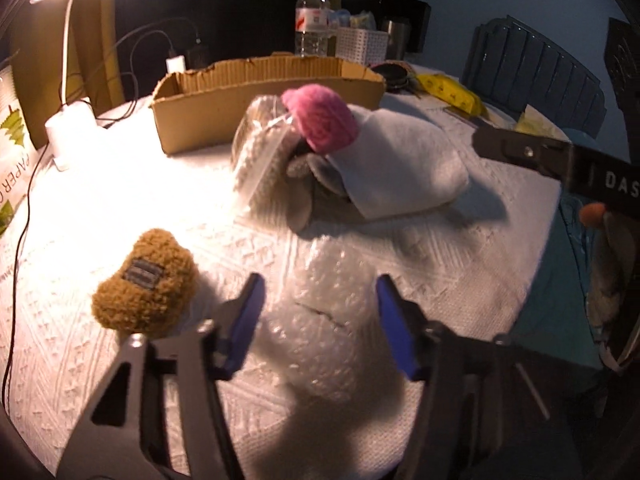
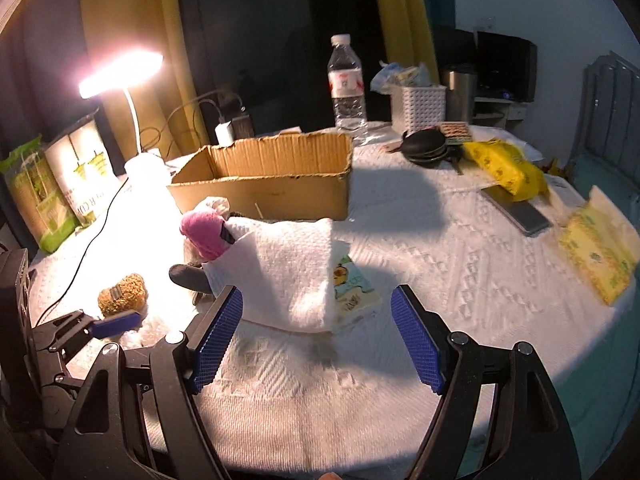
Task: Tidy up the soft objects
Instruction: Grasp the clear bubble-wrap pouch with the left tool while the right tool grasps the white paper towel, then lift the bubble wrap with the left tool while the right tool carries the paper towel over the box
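Observation:
A crumpled bubble-wrap piece (image 1: pixel 320 312) lies on the white tablecloth (image 1: pixel 120 200) between the blue pads of my left gripper (image 1: pixel 322 324), which touch it on both sides. Left of it sits a brown fluffy pouch (image 1: pixel 144 284). Further back is a pile: a pink knit item (image 1: pixel 320 120), a white knit piece in clear plastic (image 1: pixel 260 156), a grey soft thing (image 1: pixel 304 188) and a folded white towel (image 1: pixel 400 164). My right gripper (image 2: pixel 318 338) is open over bare cloth, just short of the towel (image 2: pixel 288 268) and a small printed packet (image 2: pixel 352 288). An open cardboard box (image 2: pixel 272 176) stands behind the pile.
A lit desk lamp (image 2: pixel 120 72) and cables stand at the left, beside green-and-white packages (image 2: pixel 44 192). At the back are a water bottle (image 2: pixel 346 84) and a white basket (image 2: pixel 418 106). Yellow packets (image 2: pixel 504 168), a flat grey device (image 2: pixel 520 210) and a tissue pack (image 2: pixel 596 256) lie at the right.

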